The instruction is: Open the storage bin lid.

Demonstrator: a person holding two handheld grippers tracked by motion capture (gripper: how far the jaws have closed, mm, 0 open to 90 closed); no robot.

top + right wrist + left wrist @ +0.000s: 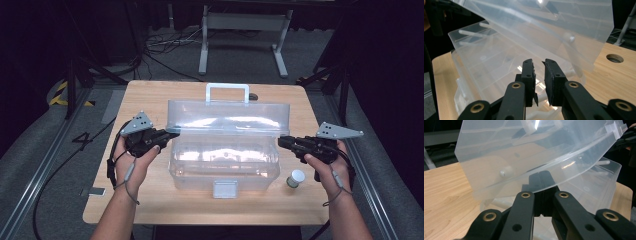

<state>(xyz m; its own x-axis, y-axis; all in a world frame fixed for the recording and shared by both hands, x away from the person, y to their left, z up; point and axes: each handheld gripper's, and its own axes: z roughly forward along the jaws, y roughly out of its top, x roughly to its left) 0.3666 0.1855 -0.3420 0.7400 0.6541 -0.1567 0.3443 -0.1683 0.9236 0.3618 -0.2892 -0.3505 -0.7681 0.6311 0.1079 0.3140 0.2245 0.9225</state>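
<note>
A clear plastic toolbox [222,165] stands in the middle of the wooden table [150,200] with its lid [230,117] lifted and tilted back, white handle [227,92] at the far side. My left gripper [170,135] meets the lid's left end. In the left gripper view its jaws [541,176] are pressed together on the lid's [524,152] lower rim. My right gripper [282,141] sits at the lid's right end. In the right gripper view its jaws [539,62] stand slightly apart, nothing between them, just under the lid [564,22] and above the box [486,57].
A small jar with a white cap [296,178] stands on the table right of the box, close to my right hand. The box's front latch [225,189] faces the near edge. A round hole [614,58] is in the tabletop behind the box. Dark floor and cables surround the table.
</note>
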